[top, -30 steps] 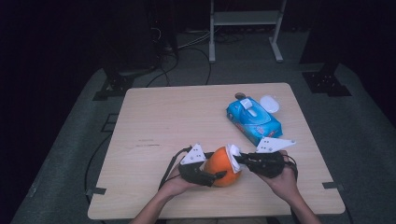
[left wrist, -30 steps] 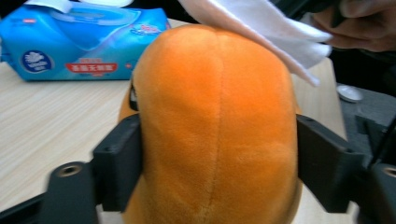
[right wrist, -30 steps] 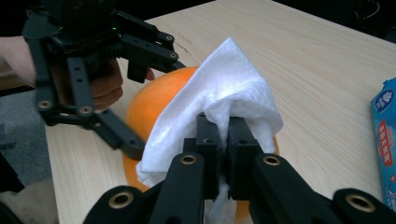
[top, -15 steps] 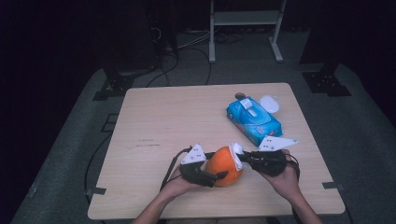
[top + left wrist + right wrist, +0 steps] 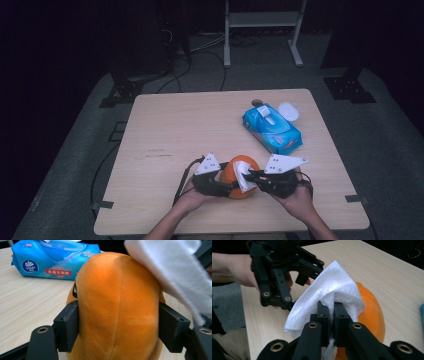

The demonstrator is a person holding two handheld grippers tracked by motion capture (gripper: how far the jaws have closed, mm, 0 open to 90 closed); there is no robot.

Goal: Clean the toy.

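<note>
Pale wooden table [image 5: 165, 135] on grey floor mat [image 5: 75, 165], dark room behind.

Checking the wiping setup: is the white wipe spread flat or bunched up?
Bunched: the white wipe drapes in folds over the right gripper, whose shut jaws pinch it.

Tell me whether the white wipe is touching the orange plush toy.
Touching. The left gripper view shows the white wipe lying against the upper side of the orange plush toy with no gap; the right gripper view shows the right tool pressing it there.
</note>
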